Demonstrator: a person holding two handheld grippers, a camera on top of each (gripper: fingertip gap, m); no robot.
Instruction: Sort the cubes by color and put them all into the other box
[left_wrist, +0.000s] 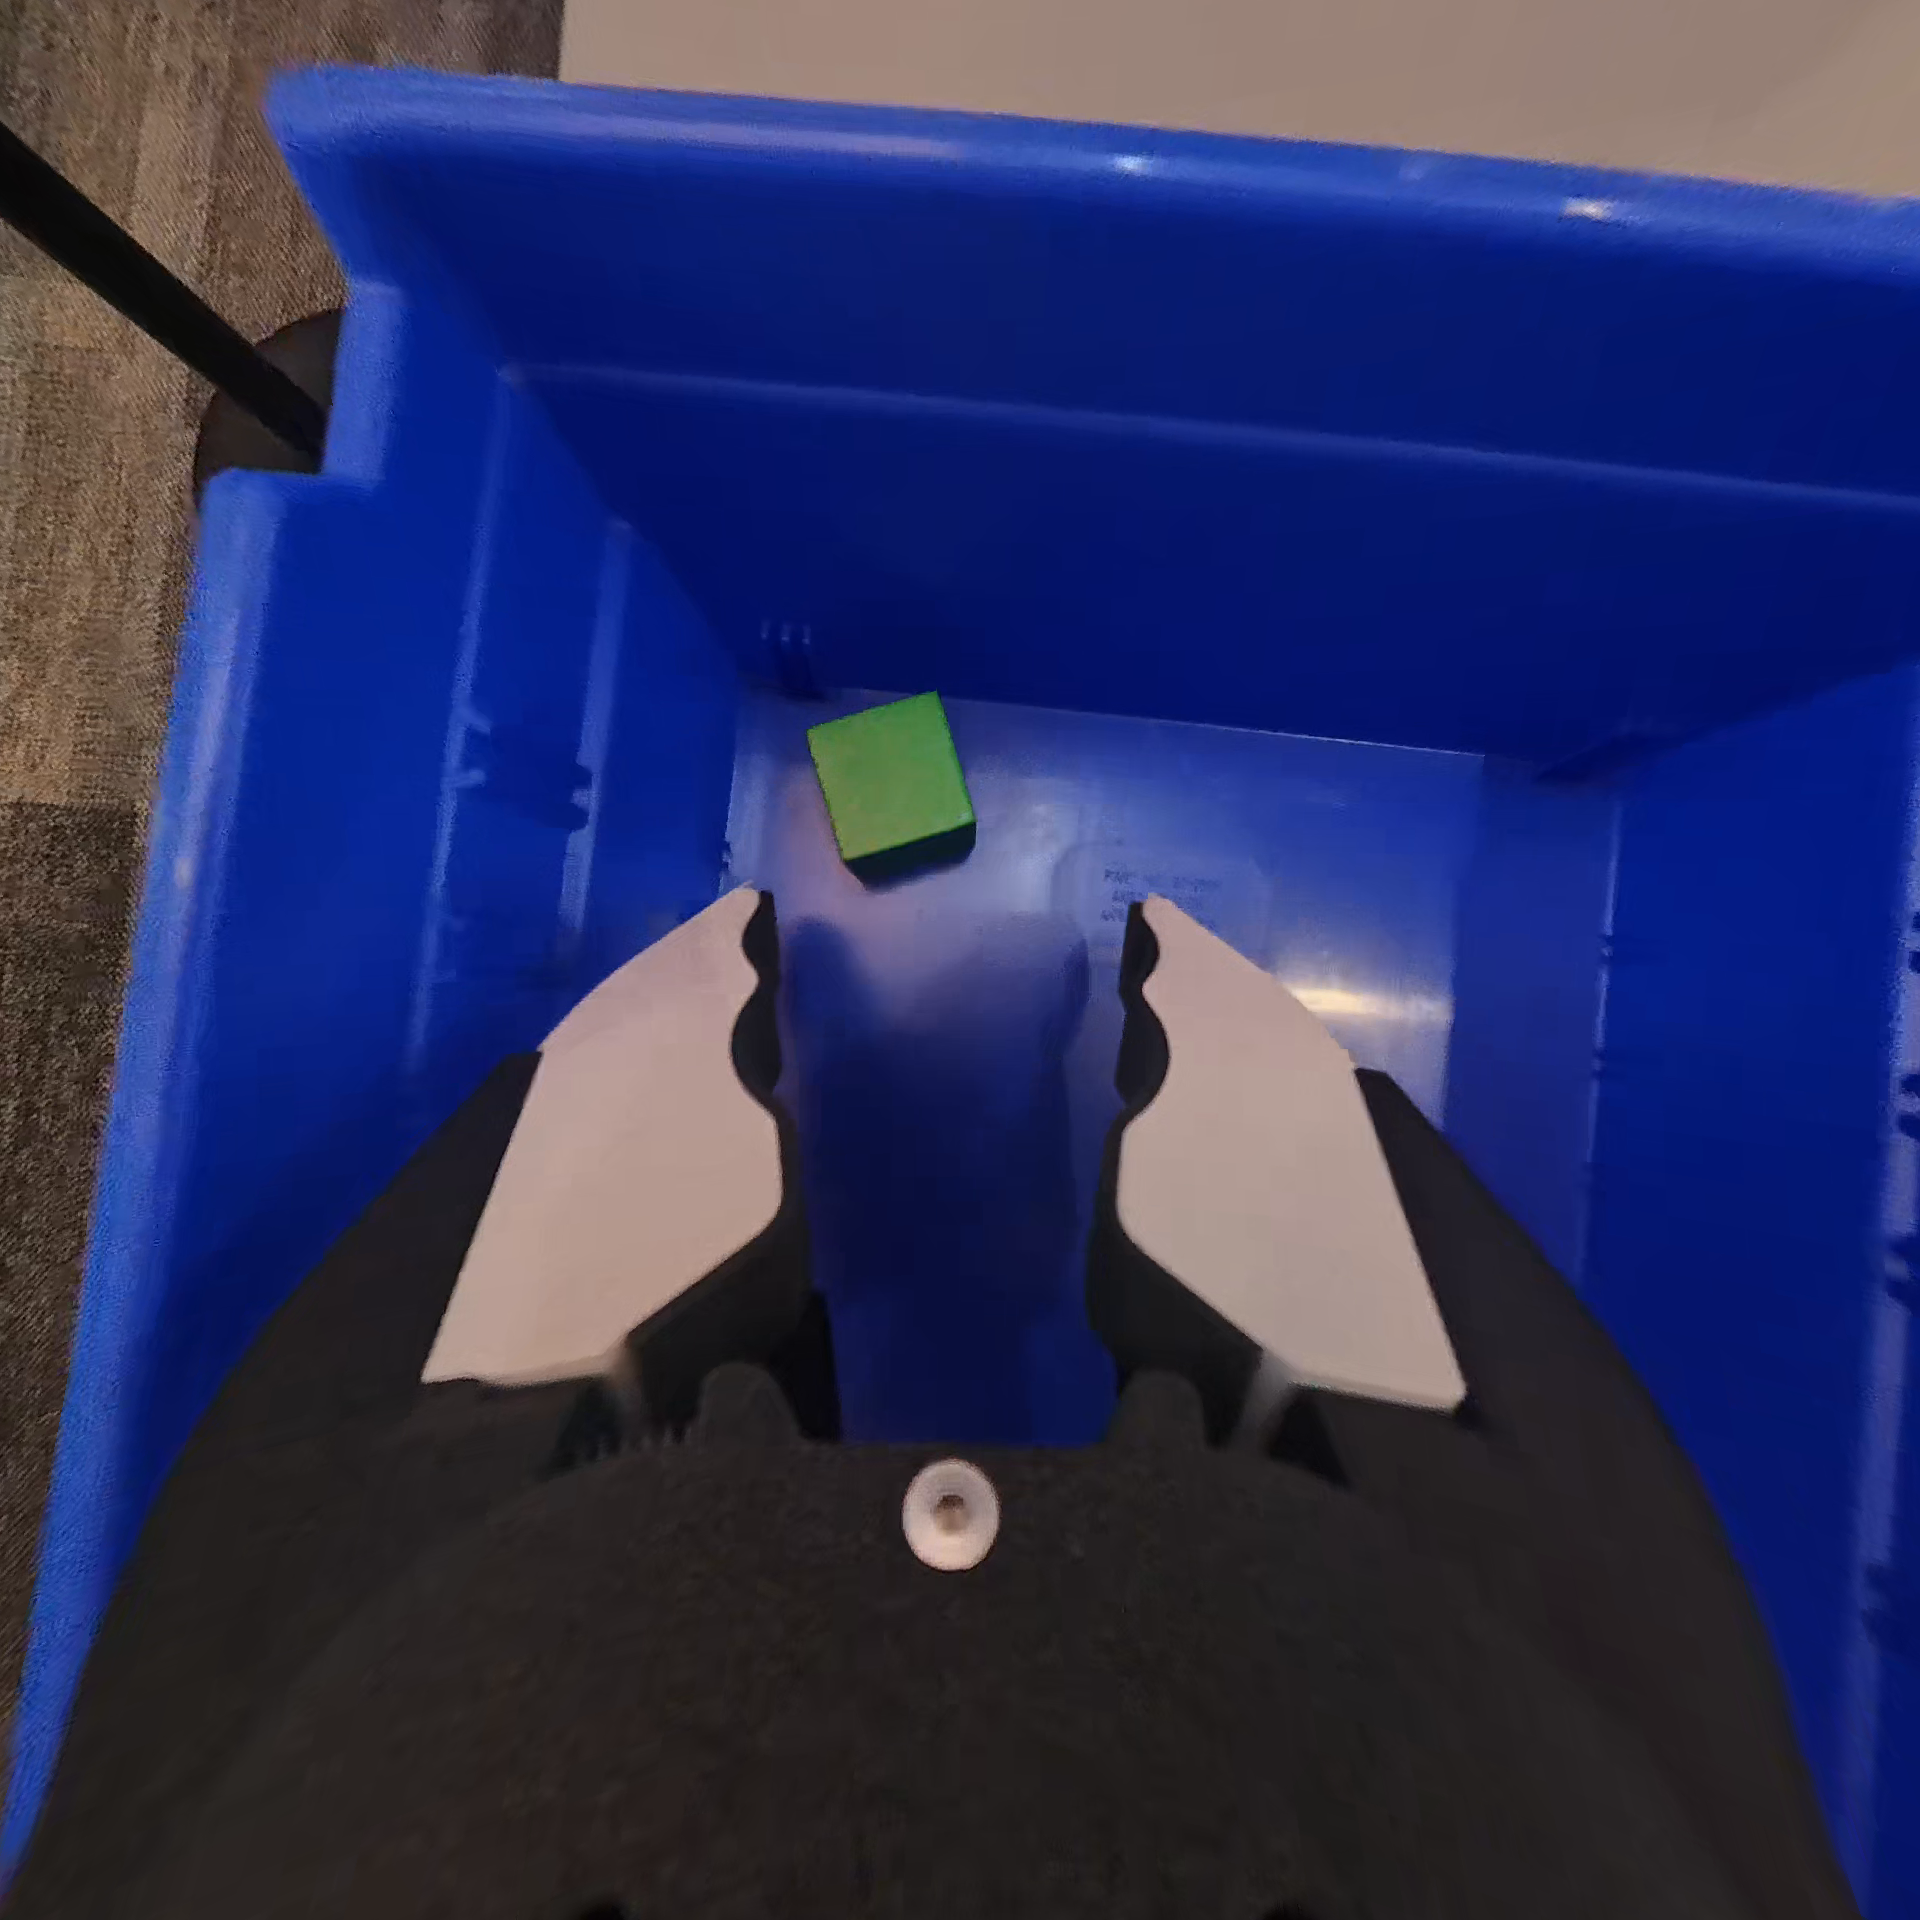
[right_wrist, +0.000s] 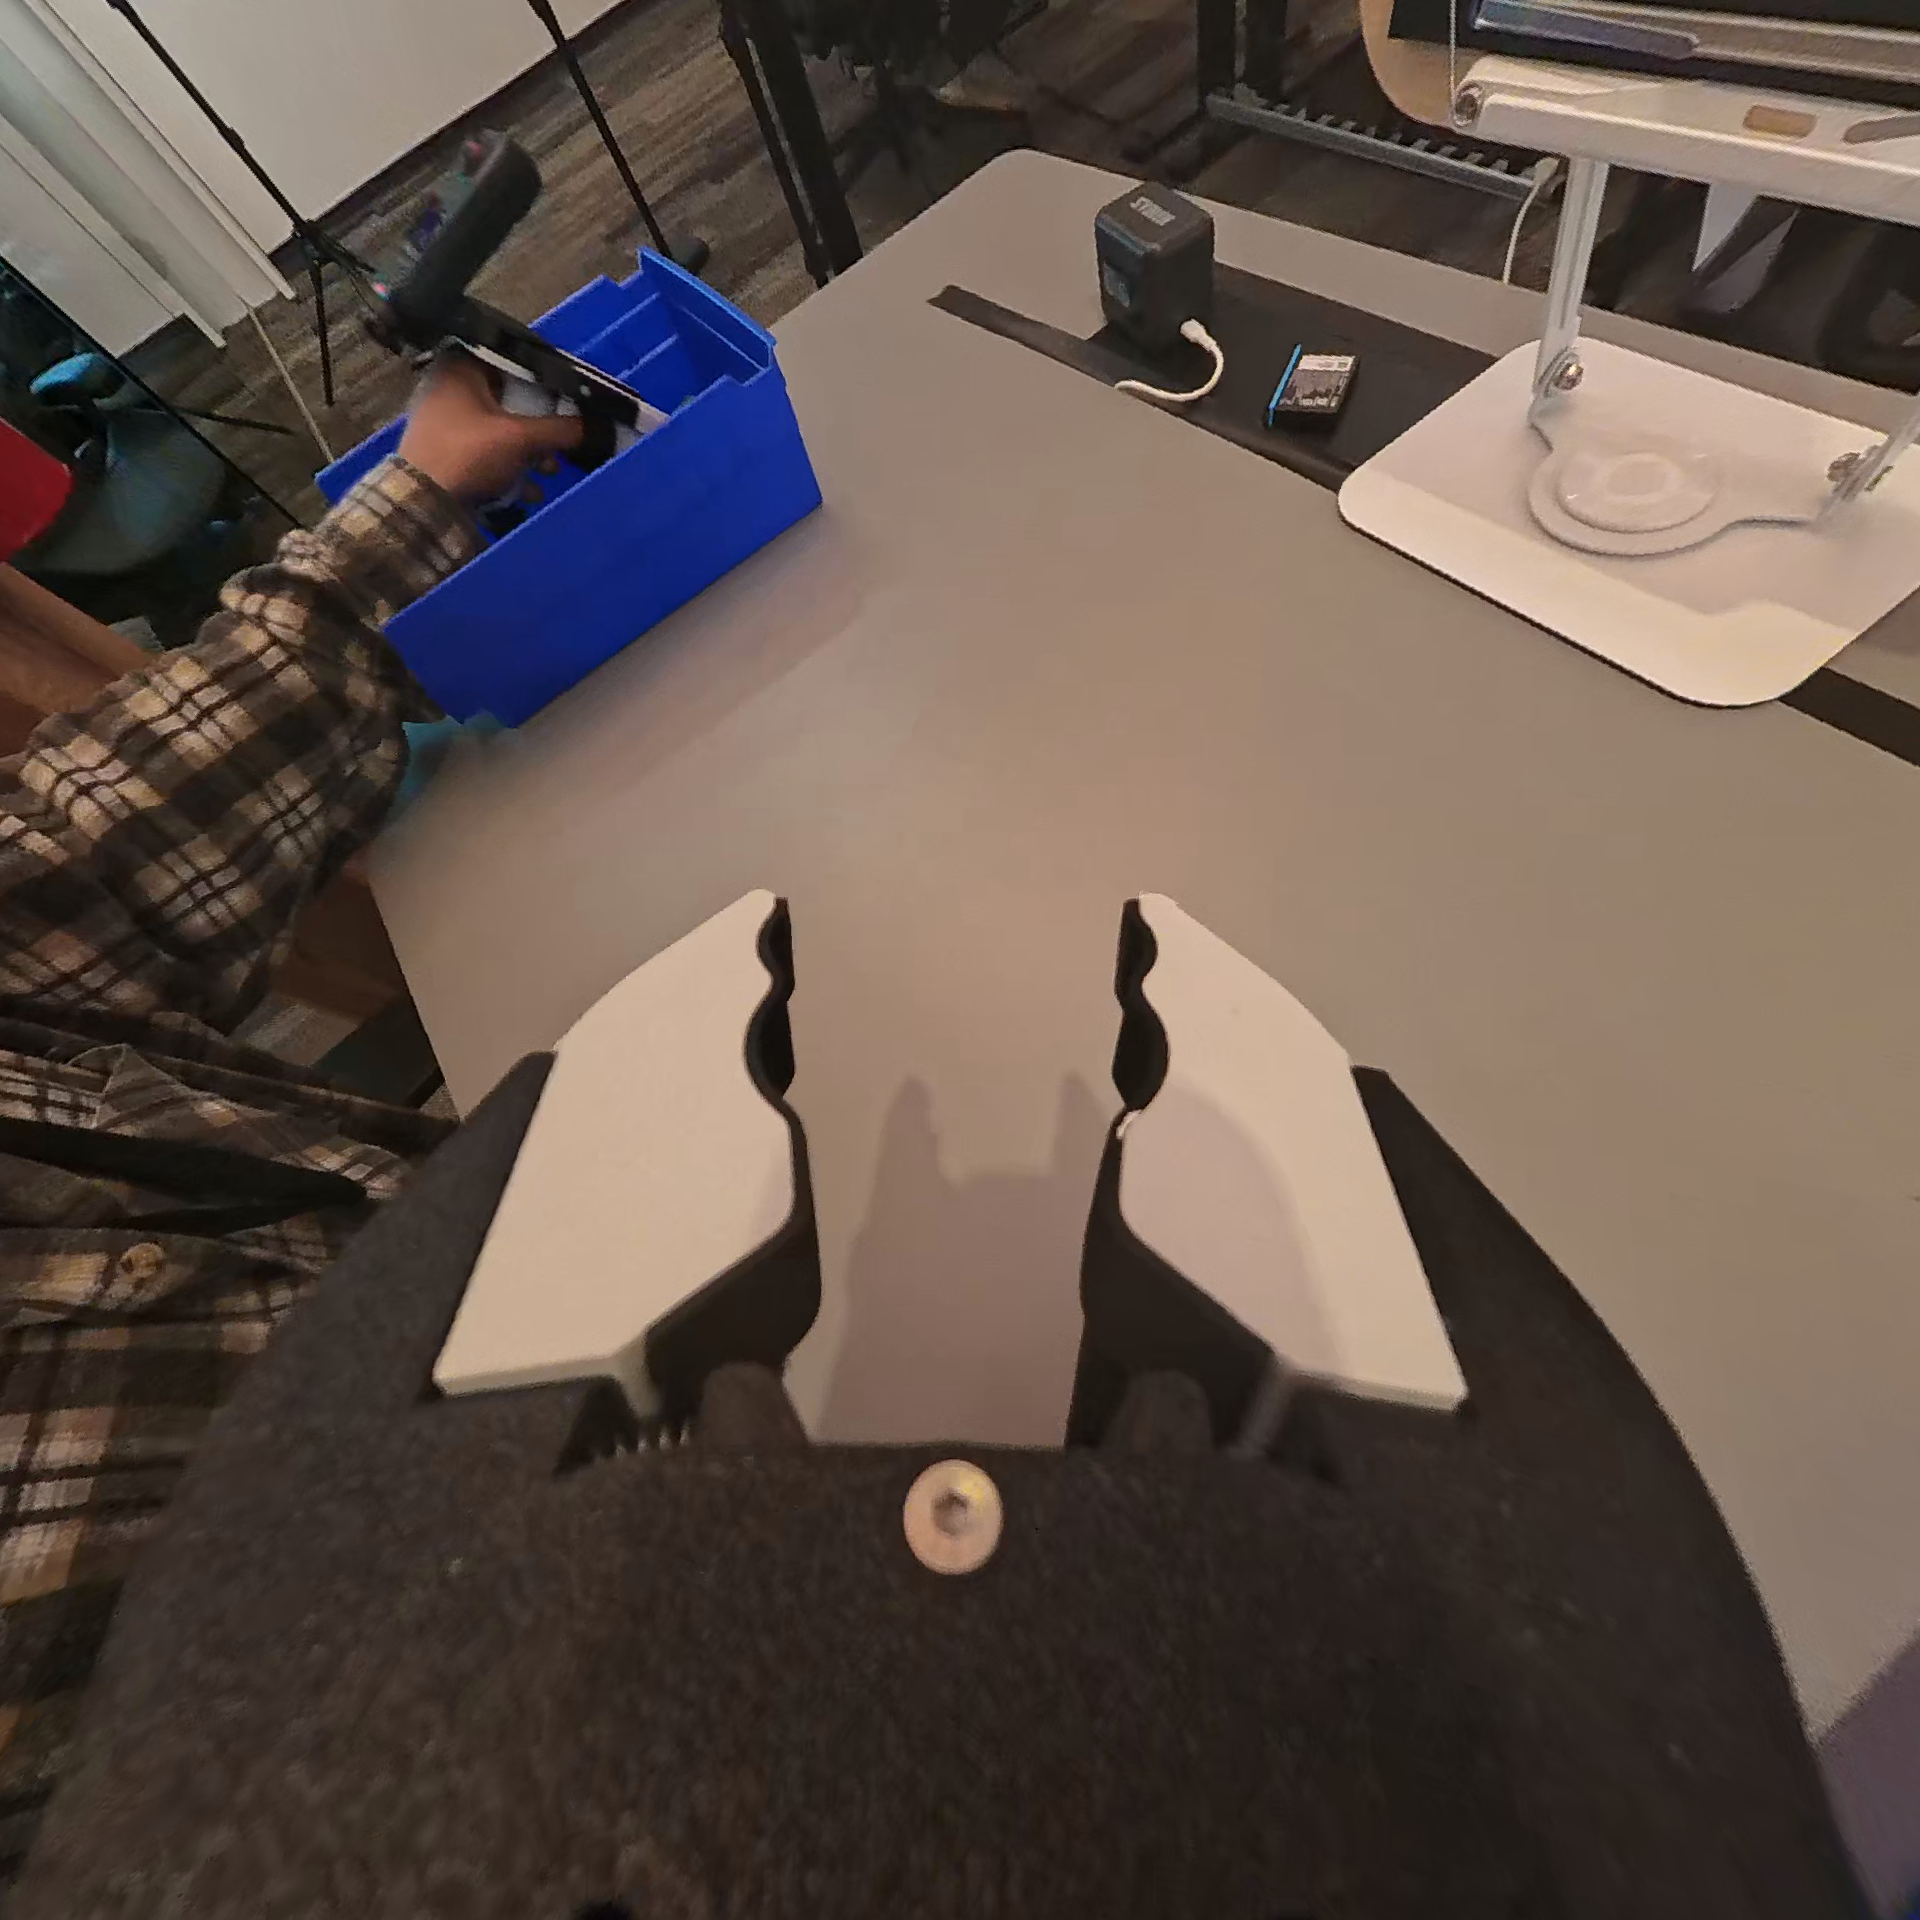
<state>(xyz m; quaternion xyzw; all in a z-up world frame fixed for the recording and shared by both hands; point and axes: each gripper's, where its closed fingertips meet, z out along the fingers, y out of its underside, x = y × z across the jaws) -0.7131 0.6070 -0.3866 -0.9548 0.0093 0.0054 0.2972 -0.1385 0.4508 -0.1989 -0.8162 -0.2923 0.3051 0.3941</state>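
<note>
Left gripper (left_wrist: 948, 914): inside blue box (left_wrist: 1143, 540), fingers spread wide, empty.
Green cube (left_wrist: 891, 777): on box floor, just beyond left fingertip; likely light, rigid, smooth; best pinched across opposite flat sides.
Right gripper (right_wrist: 951, 914): wide, empty, above bare bench (right_wrist: 1039, 675).

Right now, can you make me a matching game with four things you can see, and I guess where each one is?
Things:
1. green cube
2. left gripper
3. right gripper
4. blue box

Places:
A. open, above bare grey table
B. at the table's left edge
C. lying on the box floor, near a corner
D. open, reaching down inside the box

Pairs: 1-C, 2-D, 3-A, 4-B
</note>
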